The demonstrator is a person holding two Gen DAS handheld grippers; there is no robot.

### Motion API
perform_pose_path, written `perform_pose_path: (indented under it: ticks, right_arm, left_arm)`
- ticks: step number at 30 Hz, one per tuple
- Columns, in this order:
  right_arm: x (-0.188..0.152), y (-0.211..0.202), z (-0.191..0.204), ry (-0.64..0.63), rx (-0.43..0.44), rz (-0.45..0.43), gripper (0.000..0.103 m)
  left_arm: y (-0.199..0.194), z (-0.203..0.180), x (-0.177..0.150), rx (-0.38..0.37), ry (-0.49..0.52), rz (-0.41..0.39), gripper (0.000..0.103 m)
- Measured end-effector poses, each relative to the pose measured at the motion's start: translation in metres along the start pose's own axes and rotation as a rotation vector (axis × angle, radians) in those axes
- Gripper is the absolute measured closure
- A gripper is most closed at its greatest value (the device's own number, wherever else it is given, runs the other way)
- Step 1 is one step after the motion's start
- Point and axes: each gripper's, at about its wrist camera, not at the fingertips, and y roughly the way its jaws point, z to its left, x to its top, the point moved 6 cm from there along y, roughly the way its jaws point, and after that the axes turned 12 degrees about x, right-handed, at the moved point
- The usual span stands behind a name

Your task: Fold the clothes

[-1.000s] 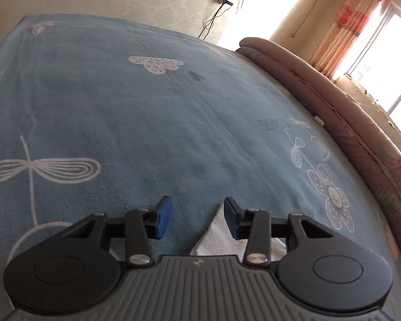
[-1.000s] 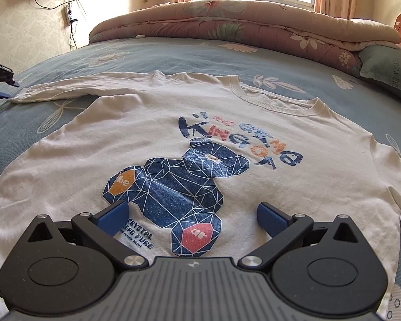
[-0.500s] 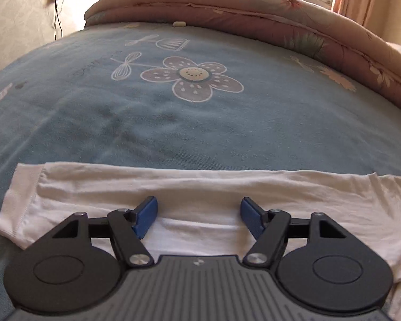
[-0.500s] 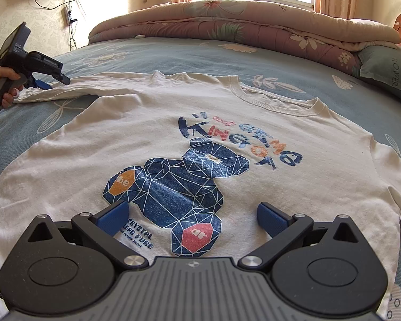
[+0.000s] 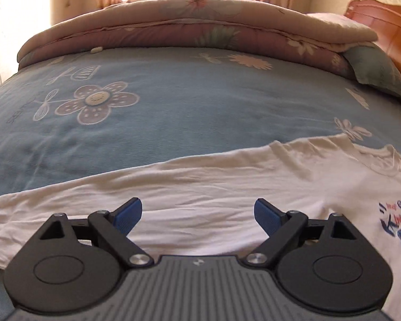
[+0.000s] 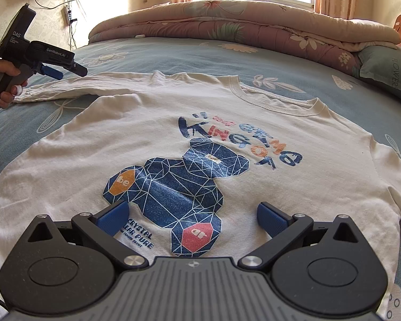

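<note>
Blue floral bedspread (image 6: pixel 173 53) | white cotton shirt (image 6: pixel 254 133) flat, creased | left tongs (image 5: pixel 197 212) spread | right tongs (image 6: pixel 191 218) spread

White long-sleeve shirt (image 6: pixel 157 123) w/ blue geometric bear print lies flat, front up, on blue bedspread (image 6: pixel 173 53); one sleeve (image 5: pixel 173 187) extended sideways, lightly wrinkled.

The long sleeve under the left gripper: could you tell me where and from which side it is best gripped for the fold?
Probably at the cuff end of the sleeve. It lies flat and stretched out away from the shirt, so the open left gripper could come from above and pinch the loose edge off the bedspread.
</note>
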Motion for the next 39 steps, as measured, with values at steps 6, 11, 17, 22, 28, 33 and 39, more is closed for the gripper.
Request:
perform_pose_path:
  ticks: [6,11,17,22,28,33,39]
  right_arm:
    - [0.0,0.0,0.0,0.001,0.0,0.0,0.0]
    - [0.0,0.0,0.001,0.002,-0.008,0.004,0.0]
    - [0.0,-0.001,0.001,0.003,-0.008,0.002,0.0]
    - [0.0,-0.001,0.001,0.004,-0.005,0.002,0.0]
    - [0.0,-0.001,0.001,0.003,-0.006,0.003,0.0]
    - [0.0,-0.001,0.001,0.003,-0.008,0.003,0.0]
    - [0.0,0.0,0.001,0.003,-0.009,0.002,0.0]
  left_arm:
    - [0.0,0.005,-0.032,0.037,-0.021,0.028,0.01]
    - [-0.017,0.02,-0.025,0.102,-0.011,0.08,0.013]
    - [-0.052,-0.032,0.003,-0.28,-0.18,0.021,0.011]
    - [-0.038,-0.083,-0.004,-0.53,-0.313,0.146,0.011]
    - [-0.017,-0.089,-0.019,-0.484,-0.352,0.207,0.011]
    - [-0.035,-0.068,-0.012,-0.463,-0.37,0.16,0.011]
    - [-0.053,-0.099,-0.005,-0.592,-0.289,0.149,0.01]
